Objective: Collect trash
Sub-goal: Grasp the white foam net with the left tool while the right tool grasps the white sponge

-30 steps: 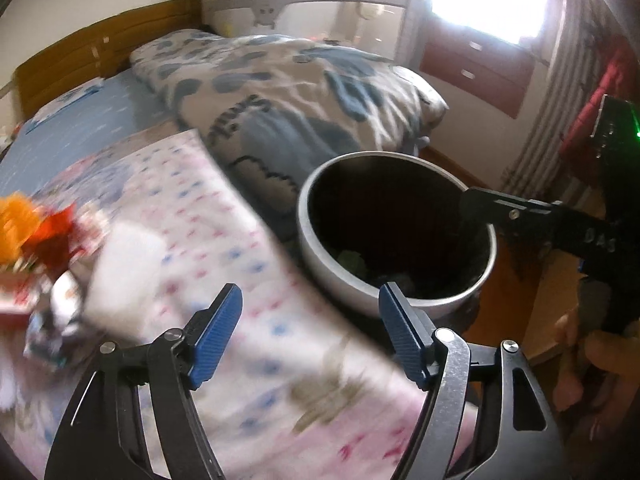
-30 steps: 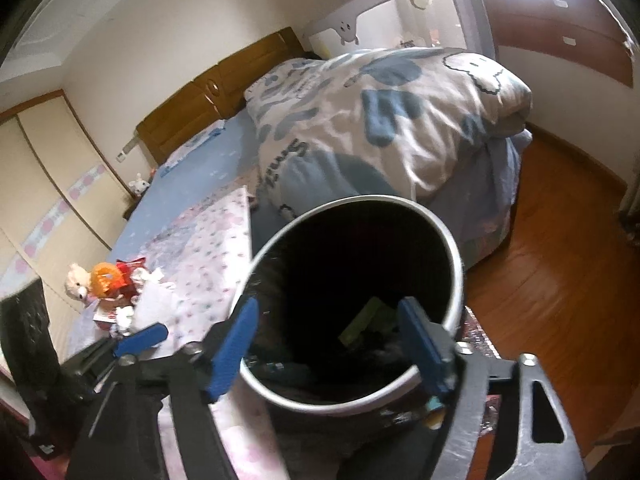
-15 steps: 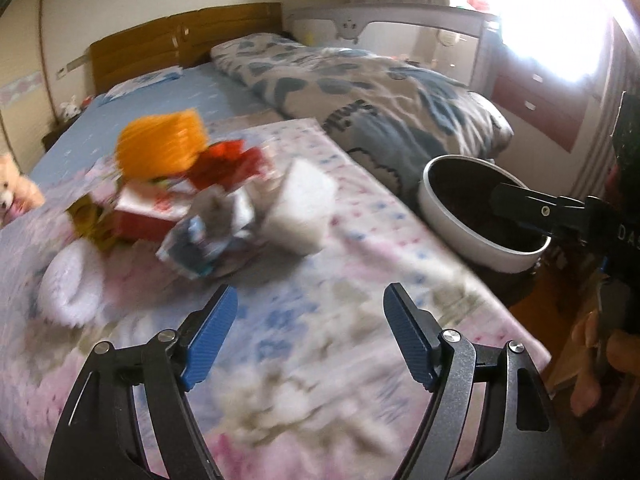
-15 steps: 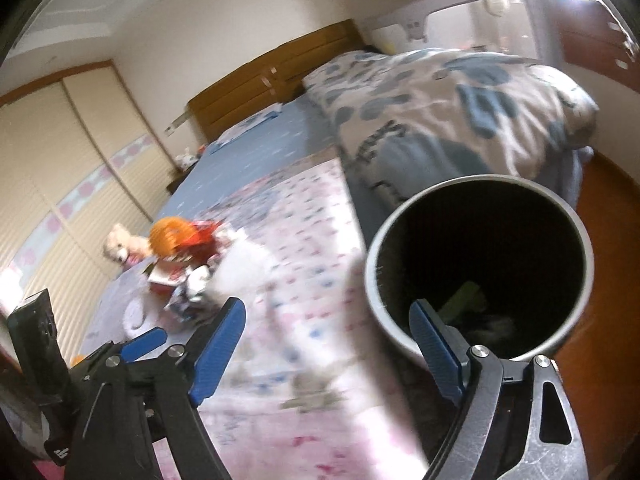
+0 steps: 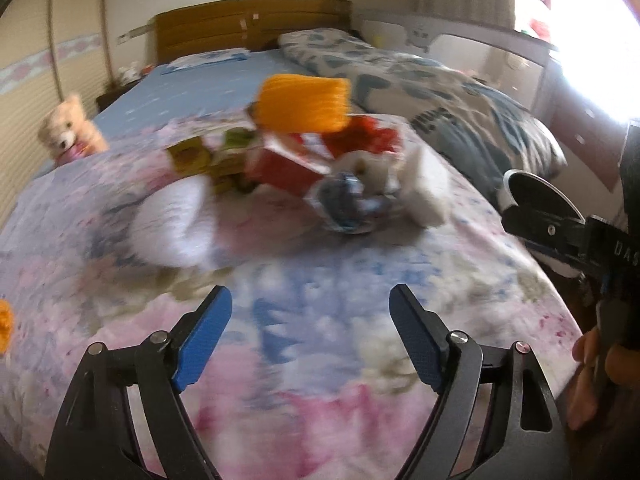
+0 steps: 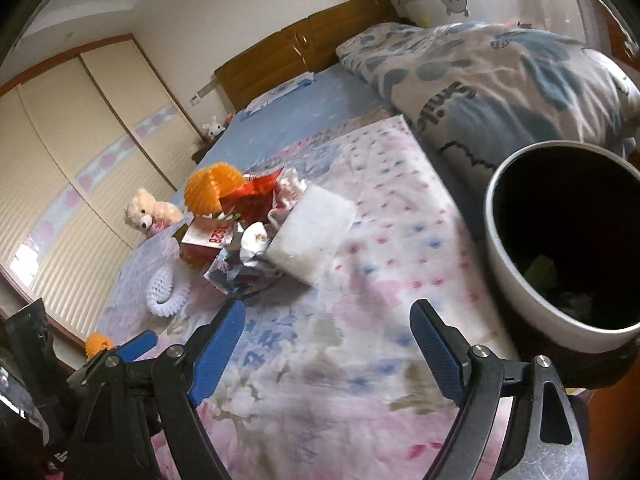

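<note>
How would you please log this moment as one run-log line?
left gripper: open, empty | right gripper: open, empty | trash pile: on bed | bin: right of it

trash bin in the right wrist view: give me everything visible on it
The trash bin is a round, open-topped can with a pale grey rim and wall that looks like metal or plastic, and a dark interior. It stands upright beside the flowered bedspread, by the folded quilt. Inside lie a green scrap and some pale bits. No lid shows; its base is hidden.

Teddy bear [image 6: 146,210] on bed beside wardrobe [image 6: 72,152]; patterned duvet [image 6: 500,76] bunched.
</note>
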Action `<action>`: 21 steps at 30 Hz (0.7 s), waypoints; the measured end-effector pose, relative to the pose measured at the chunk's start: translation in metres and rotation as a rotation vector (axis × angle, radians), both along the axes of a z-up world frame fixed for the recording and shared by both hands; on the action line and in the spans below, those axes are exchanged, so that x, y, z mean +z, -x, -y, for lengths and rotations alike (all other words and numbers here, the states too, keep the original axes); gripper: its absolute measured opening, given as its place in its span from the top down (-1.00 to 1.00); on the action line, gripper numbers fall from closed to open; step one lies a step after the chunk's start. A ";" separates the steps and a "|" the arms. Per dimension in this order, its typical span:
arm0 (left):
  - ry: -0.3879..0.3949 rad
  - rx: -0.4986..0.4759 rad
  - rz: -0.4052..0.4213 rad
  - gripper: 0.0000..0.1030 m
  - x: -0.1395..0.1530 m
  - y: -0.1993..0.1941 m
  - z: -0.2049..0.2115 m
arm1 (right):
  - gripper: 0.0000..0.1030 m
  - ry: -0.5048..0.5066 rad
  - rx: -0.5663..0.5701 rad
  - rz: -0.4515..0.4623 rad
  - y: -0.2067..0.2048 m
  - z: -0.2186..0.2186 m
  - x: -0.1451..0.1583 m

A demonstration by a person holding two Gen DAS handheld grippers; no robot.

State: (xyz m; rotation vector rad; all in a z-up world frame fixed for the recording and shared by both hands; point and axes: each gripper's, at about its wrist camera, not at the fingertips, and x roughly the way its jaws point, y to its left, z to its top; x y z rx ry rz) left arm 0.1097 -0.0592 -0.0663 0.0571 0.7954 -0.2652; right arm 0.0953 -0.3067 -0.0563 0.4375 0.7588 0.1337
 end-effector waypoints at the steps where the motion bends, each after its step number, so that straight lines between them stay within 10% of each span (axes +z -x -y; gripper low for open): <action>1: 0.000 0.017 -0.002 -0.62 -0.002 0.000 -0.006 | -0.68 -0.003 0.002 -0.007 -0.004 -0.004 -0.003; 21: 0.009 0.201 -0.004 -0.71 -0.003 -0.051 -0.073 | -0.68 -0.041 -0.032 -0.061 -0.062 -0.022 -0.024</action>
